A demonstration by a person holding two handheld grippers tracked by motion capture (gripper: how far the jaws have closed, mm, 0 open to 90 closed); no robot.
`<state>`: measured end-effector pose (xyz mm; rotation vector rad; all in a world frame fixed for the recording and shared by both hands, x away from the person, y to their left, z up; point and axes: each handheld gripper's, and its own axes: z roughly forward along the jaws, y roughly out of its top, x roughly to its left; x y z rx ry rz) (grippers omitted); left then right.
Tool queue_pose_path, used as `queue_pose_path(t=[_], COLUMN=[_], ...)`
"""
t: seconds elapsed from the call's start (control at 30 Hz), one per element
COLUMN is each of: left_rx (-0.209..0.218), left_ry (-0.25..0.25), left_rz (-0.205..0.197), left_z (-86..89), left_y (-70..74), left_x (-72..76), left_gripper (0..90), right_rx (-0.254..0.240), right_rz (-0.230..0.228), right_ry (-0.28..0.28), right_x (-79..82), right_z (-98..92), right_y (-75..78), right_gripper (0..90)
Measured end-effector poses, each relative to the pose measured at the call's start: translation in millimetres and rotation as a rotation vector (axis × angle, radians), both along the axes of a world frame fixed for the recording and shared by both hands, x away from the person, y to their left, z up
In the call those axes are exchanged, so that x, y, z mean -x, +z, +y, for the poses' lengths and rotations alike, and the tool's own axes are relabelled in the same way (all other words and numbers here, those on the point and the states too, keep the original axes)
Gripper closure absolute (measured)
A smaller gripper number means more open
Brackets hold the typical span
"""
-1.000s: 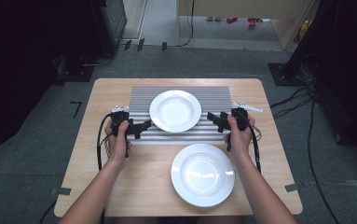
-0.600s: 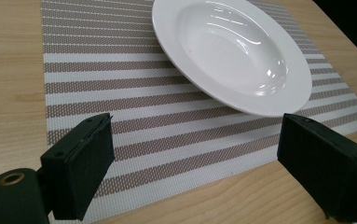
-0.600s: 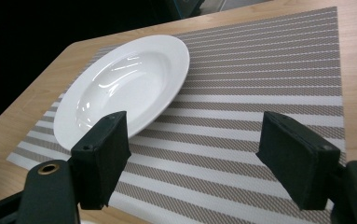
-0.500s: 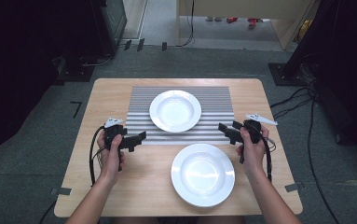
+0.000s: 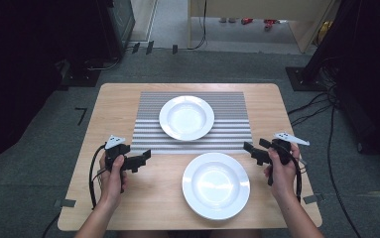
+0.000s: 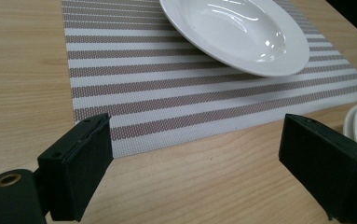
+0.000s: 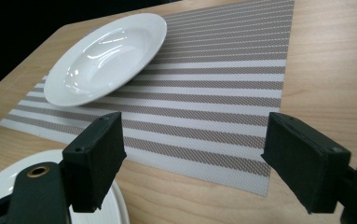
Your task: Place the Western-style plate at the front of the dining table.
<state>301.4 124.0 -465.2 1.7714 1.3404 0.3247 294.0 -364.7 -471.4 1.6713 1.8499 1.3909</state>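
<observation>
I hold my left gripper [image 5: 143, 158] low over the bare table [image 5: 113, 104] near the striped mat's [image 5: 232, 129] near-left corner, jaws spread wide, empty. My right gripper [image 5: 252, 151] hovers beside the near plate [image 5: 216, 185], jaws likewise apart, aimed inward. The far plate [image 5: 186, 117] sits on the mat.
</observation>
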Motion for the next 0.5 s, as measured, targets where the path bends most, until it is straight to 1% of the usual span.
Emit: queue_pose_path(t=[0.07,0.1,0.13,0.2,0.3,0.37,0.43,0.5], left_rx=[0.002,-0.001,-0.005,-0.009,-0.021,-0.023,-0.030,-0.025], left_ry=[0.000,0.002,0.003,-0.001,0.005,0.009,0.016,0.025], left_rz=[-0.002,-0.005,-0.008,-0.007,-0.013,-0.012,-0.010,-0.006], left_z=[2.4,3.4,4.2,5.6,8.5,11.6,16.3,20.4], left_y=[0.2,0.3,0.2,0.0,-1.4,-3.2,-5.8,-7.9], left_x=[3.6,5.3,7.4,10.5,15.8,19.2,22.7,25.6], left_gripper=[9.9,9.9,9.9,9.9,9.9,9.8,9.9,9.9], right_rx=[0.002,0.002,0.005,0.005,0.005,0.004,0.005,0.008], right_rz=[0.003,0.003,0.002,0.002,0.001,0.003,0.003,0.006], right_ry=[-0.001,-0.001,-0.003,-0.003,-0.007,-0.011,-0.013,-0.016], right_x=[6.1,6.1,10.9,12.5,19.3,25.1,27.1,31.4], right_z=[-4.6,-4.6,-7.7,-8.9,-14.1,-19.3,-21.3,-25.2], right_y=[-1.3,-1.3,-2.0,-2.2,-3.7,-5.1,-5.6,-6.3], right_gripper=[20.3,20.3,20.2,20.2,20.0,19.9,19.9,19.6])
